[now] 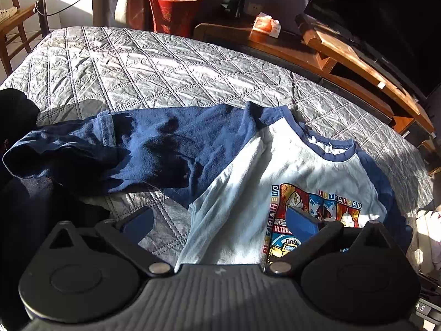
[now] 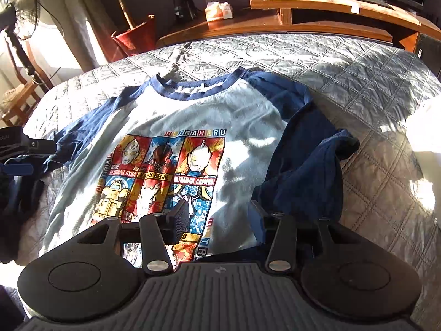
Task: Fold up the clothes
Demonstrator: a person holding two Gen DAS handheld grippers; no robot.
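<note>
A white long-sleeved shirt point(image 2: 248, 110) with navy sleeves and a colourful hero print point(image 2: 165, 171) lies face up on the grey quilt point(image 2: 358, 82). In the left wrist view one navy sleeve point(image 1: 110, 149) stretches out to the left, away from the white body point(image 1: 242, 193). The other sleeve point(image 2: 308, 160) lies bunched at the shirt's right side. My left gripper point(image 1: 220, 222) is open wide, low over the shirt's side edge, with nothing between its fingers. My right gripper point(image 2: 219, 220) is open over the shirt's lower front, one finger on the print, the other by the bunched sleeve.
Dark clothes point(image 1: 16, 115) lie heaped at the quilt's left edge, and something white point(image 2: 424, 127) sits at the right edge. Beyond the bed stand a red plant pot point(image 1: 173, 13), a wooden TV bench point(image 2: 330, 5) and a wooden chair point(image 1: 13, 27).
</note>
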